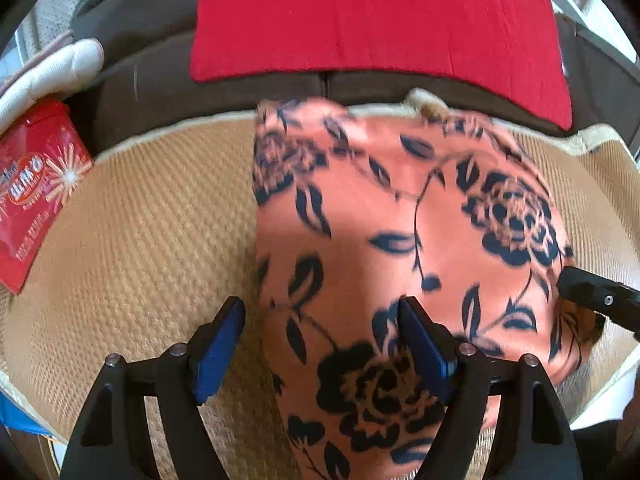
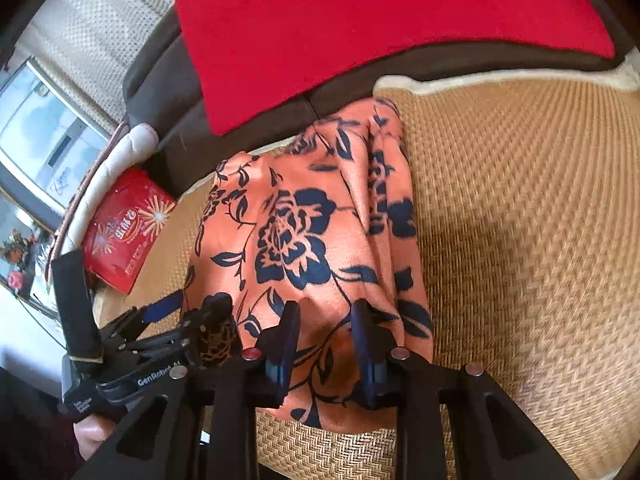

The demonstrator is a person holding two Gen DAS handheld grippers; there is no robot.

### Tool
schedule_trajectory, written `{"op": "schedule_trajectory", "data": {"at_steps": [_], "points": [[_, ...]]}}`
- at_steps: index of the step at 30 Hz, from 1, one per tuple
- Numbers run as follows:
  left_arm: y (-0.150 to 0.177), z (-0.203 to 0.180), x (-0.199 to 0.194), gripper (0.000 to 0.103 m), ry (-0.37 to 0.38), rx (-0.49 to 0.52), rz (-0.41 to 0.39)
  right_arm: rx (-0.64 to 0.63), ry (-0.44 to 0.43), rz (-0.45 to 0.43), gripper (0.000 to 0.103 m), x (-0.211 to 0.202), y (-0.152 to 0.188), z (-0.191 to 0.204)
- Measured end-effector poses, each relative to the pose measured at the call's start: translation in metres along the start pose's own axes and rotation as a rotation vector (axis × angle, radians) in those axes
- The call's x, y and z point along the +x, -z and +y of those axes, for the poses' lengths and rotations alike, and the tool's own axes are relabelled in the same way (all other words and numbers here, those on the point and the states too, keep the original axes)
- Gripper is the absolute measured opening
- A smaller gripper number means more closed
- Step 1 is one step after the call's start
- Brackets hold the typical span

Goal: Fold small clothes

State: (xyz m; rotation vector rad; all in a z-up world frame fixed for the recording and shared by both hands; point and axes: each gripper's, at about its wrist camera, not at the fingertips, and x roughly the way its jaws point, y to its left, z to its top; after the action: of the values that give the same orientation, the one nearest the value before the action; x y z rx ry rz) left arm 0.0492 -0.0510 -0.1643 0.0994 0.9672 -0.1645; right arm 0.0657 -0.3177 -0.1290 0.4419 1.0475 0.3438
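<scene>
Left gripper (image 1: 322, 344) fingers wide, empty, straddling the floral garment's (image 2: 304, 240) left edge on the woven mat (image 2: 520, 220). Right gripper (image 2: 326, 344) fingers narrowed over the near hem; actual pinch unclear. Confirm both grips before lifting, then fold evenly toward the far edge.

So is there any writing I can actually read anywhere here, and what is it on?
"GenRobot AI": white letters on the left claw's black body.
Small white label lower on that same body: too small to read.
Red packet: white lettering in an oval, blurred, unreadable.
Nothing else carries text.
</scene>
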Motion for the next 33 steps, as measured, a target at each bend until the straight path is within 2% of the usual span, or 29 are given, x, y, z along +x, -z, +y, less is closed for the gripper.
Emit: {"op": "schedule_trajectory", "data": {"at_steps": [4, 7, 11, 14, 15, 16, 17, 19, 23, 26, 28, 33], "points": [[-0.013, 0.008, -0.005, 0.081, -0.039, -0.004, -0.084, -0.039, -0.023, -0.06, 0.033, -0.012, -0.024, 0.013], [-0.021, 0.016, 0.001, 0.081, -0.027, -0.035, -0.097, -0.05, -0.035, -0.083, 0.033, -0.004, -0.054, 0.024], [-0.031, 0.025, 0.016, 0.081, -0.026, -0.075, -0.074, -0.035, -0.036, -0.09, 0.033, 0.021, -0.084, 0.031], [-0.033, 0.021, 0.033, 0.081, -0.023, -0.061, -0.029, 0.06, 0.029, -0.02, 0.032, 0.061, -0.095, 0.01], [-0.038, 0.018, 0.038, 0.081, -0.024, -0.051, -0.024, 0.101, 0.064, 0.023, 0.032, 0.08, -0.095, -0.003], [-0.041, 0.016, 0.04, 0.081, -0.027, -0.042, -0.024, 0.118, 0.049, 0.002, 0.032, 0.087, -0.092, -0.011], [-0.043, 0.015, 0.041, 0.081, -0.029, -0.035, -0.023, 0.121, 0.021, -0.029, 0.032, 0.085, -0.091, -0.015], [-0.045, 0.013, 0.042, 0.081, -0.032, -0.031, -0.023, 0.143, 0.004, -0.036, 0.032, 0.083, -0.09, -0.018], [-0.045, 0.014, 0.042, 0.081, -0.039, -0.038, -0.028, 0.122, 0.008, -0.054, 0.032, 0.075, -0.085, -0.017], [-0.036, 0.006, 0.033, 0.083, -0.06, -0.031, -0.04, 0.131, 0.009, -0.076, 0.032, 0.059, -0.076, -0.019], [-0.031, 0.002, 0.029, 0.089, -0.093, -0.02, -0.05, 0.116, 0.026, -0.08, 0.032, 0.046, -0.068, -0.019], [-0.016, -0.004, 0.012, 0.089, -0.118, -0.008, -0.064, 0.007, 0.1, -0.082, 0.033, 0.008, -0.04, 0.004]]}}
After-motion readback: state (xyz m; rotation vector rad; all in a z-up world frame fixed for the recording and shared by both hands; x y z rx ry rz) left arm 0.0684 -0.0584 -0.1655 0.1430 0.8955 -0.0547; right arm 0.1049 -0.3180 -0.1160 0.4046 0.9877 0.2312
